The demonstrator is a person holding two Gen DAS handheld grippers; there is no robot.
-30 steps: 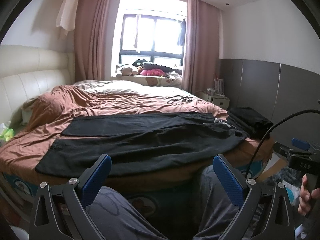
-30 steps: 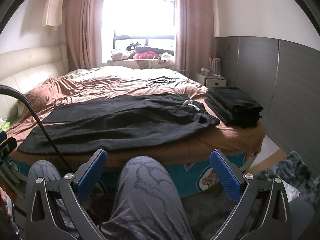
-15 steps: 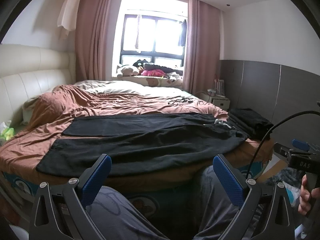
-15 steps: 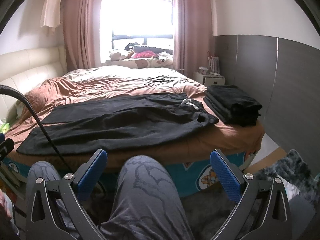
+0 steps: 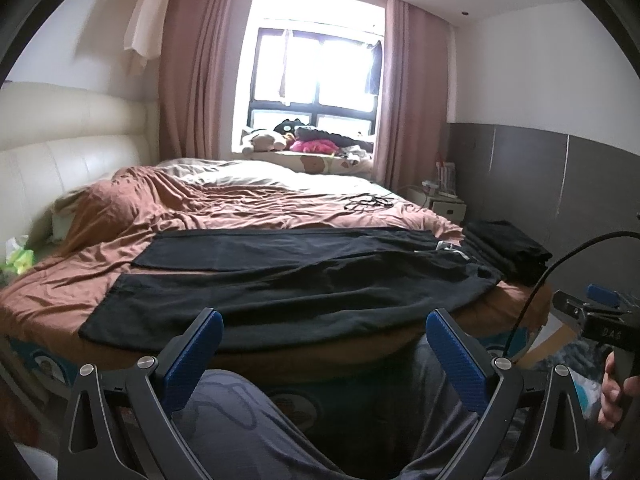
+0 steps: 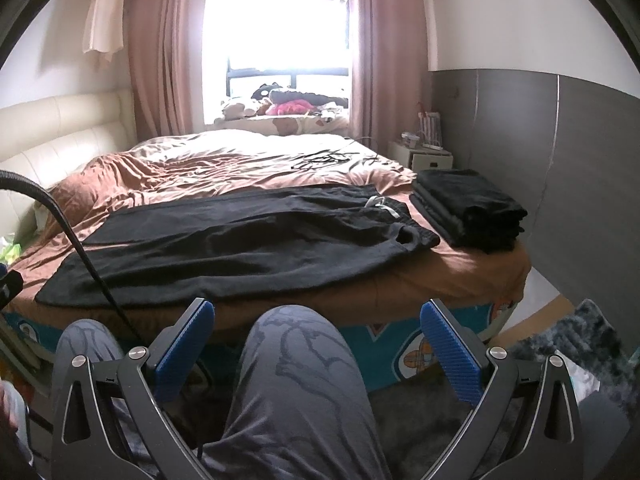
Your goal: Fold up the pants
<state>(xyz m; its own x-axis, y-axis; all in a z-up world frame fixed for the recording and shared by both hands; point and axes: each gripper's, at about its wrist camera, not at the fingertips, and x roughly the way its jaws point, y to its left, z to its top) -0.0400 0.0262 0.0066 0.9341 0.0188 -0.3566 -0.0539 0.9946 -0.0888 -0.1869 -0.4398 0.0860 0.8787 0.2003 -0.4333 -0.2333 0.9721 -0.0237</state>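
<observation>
**Bedroom lot: 1 pair of black pants laid flat, 2 idle grippers**

Item 1. Black pants (image 5: pixel 288 280): spread lengthwise across the near edge of the bed (image 5: pixel 248 208), on the brown sheet. Waistband with white drawstring (image 6: pixel 380 206) toward 3 o'clock, leg hems toward 9 o'clock. The 2 legs lie side by side, the nearer one overlapping the farther. Unfolded; some wrinkles near the waist.

Item 2. Left gripper (image 5: pixel 320 356): blue-padded fingers spread wide apart, holding nothing, held low at 6 o'clock in front of the bed, clear of the pants.

Item 3. Right gripper (image 6: pixel 316 346): fingers likewise wide apart and empty, low at 6 o'clock, above the person's knee (image 6: pixel 296 360) in grey patterned trousers. In the left wrist view its body shows at 4 o'clock, gripped by a hand (image 5: pixel 616 396), with a black cable arching up from it.

Item 4. Stack of folded dark garments (image 6: pixel 468 208): on the bed corner at 3 o'clock, just beside the waistband, apart from it.

Item 5. Tangle of black cords (image 6: pixel 324 158): on the sheet at 12 o'clock, well beyond the pants.

Item 6. Window sill (image 5: pixel 320 156): at 12 o'clock, carrying soft toys and a pink item, between pink curtains.

Item 7. Bedside cabinet (image 6: pixel 424 154): at 2 o'clock against the grey wall panel.
</observation>
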